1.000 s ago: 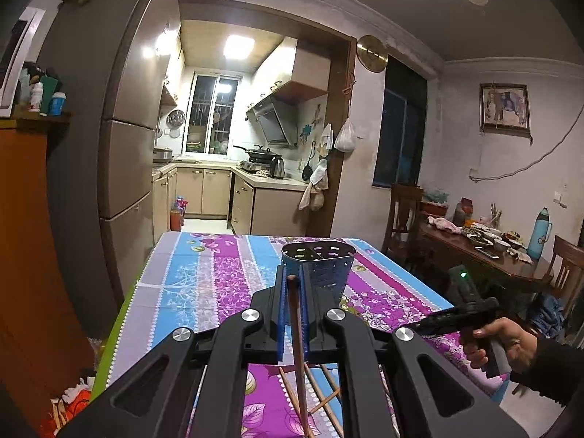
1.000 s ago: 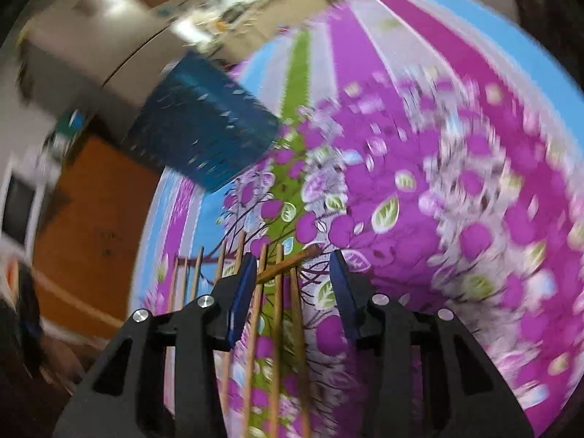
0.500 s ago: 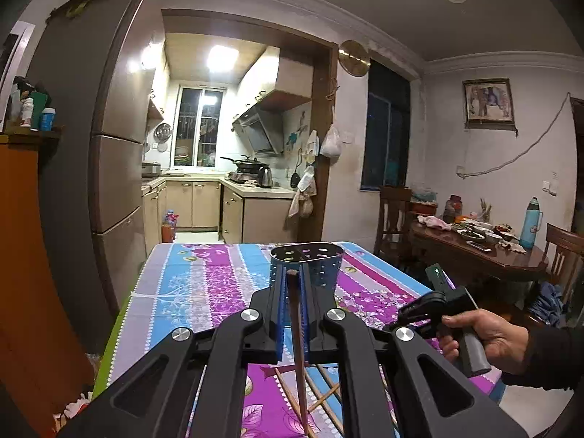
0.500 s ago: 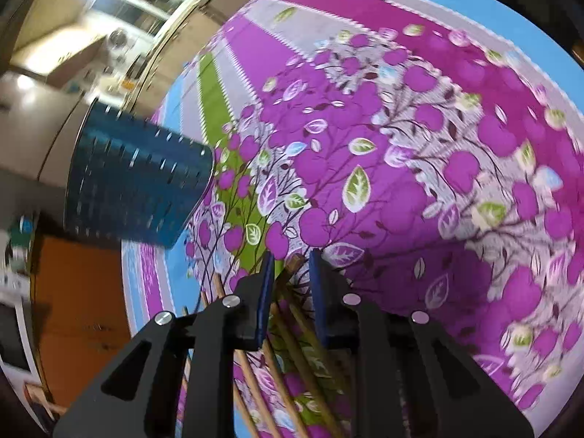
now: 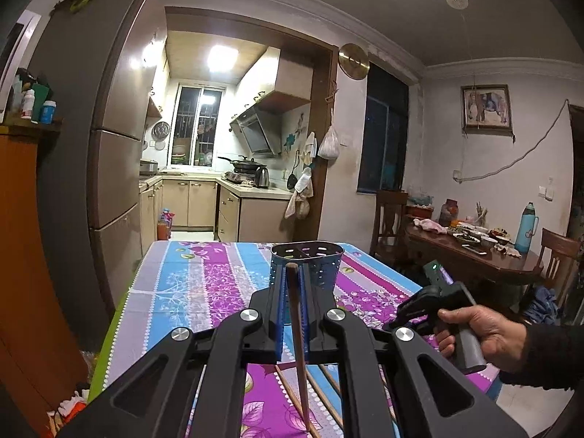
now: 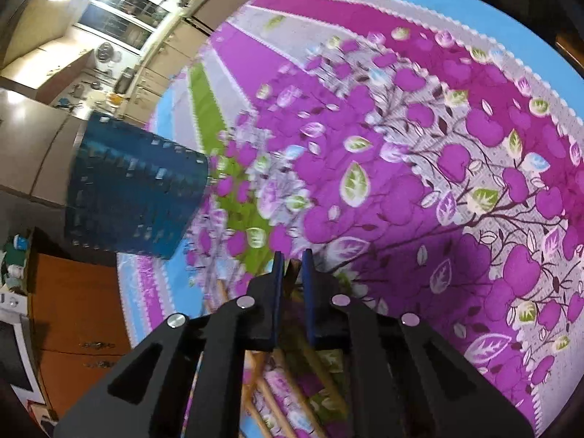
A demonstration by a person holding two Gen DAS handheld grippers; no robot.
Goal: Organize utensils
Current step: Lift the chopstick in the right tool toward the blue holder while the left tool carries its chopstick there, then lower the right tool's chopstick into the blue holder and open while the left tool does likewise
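Right wrist view: the right gripper (image 6: 291,268) jaws have just closed on a thin, light, stiff chopstick (image 6: 292,278) near its end.

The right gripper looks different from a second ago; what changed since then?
The right gripper has just closed its jaws on one wooden chopstick from the loose pile on the tablecloth, rolling as it did. The left gripper stayed shut on its own chopstick, and the blue utensil holder stands where it was.
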